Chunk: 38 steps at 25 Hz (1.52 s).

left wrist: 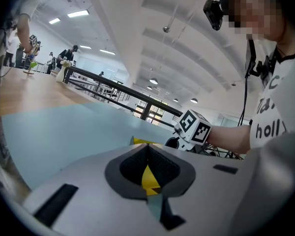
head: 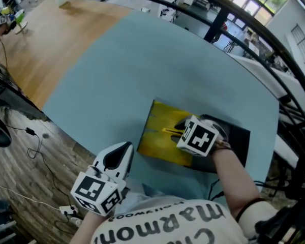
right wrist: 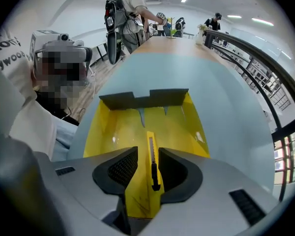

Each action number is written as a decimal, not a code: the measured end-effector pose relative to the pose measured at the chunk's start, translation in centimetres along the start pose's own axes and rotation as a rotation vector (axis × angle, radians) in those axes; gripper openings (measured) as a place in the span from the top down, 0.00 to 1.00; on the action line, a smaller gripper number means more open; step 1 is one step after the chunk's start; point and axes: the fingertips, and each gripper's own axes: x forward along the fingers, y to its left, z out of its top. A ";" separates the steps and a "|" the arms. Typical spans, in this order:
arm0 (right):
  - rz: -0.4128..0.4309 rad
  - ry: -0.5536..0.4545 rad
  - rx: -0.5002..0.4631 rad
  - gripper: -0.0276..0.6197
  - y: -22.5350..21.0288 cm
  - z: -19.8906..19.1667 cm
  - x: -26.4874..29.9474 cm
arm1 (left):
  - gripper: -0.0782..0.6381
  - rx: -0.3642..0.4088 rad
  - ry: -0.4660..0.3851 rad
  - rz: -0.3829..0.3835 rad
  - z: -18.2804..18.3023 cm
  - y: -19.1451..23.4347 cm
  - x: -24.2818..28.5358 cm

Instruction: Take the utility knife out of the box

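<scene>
An open yellow box lies on the teal table, its black lid folded out to the right. Inside lies a slim yellow utility knife with a black slider. My right gripper points steeply down into the box, its jaws standing open on either side of the knife, a gap showing on the left. In the head view the right gripper covers the box's middle. My left gripper hovers off the table's near edge, shut and empty, aimed toward the box.
The table's far left part is bare wood. A black railing runs behind the table. Cables lie on the wooden floor at the left. Several people stand far off at the table's end.
</scene>
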 end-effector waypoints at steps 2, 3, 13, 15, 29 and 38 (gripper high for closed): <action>0.003 0.030 -0.007 0.73 -0.1 -0.3 0.3 | 0.89 0.000 -0.001 0.000 0.0 0.0 -0.1; 0.009 0.040 -0.009 0.73 0.0 -0.4 0.4 | 0.89 0.000 0.000 0.002 0.0 0.0 -0.1; 0.031 0.104 -0.009 0.78 0.1 -1.0 1.4 | 0.89 -0.009 0.004 0.007 -0.1 0.6 -0.3; 0.026 0.130 -0.013 0.79 0.0 -1.3 1.5 | 0.89 -0.008 0.004 0.005 0.0 0.5 -0.3; 0.017 0.223 -0.023 0.83 -0.3 -2.2 1.8 | 0.89 -0.015 -0.006 0.013 0.3 0.8 -0.8; 0.055 0.187 0.005 0.83 0.6 -1.7 1.6 | 0.89 -0.011 -0.016 0.018 0.5 0.5 -1.4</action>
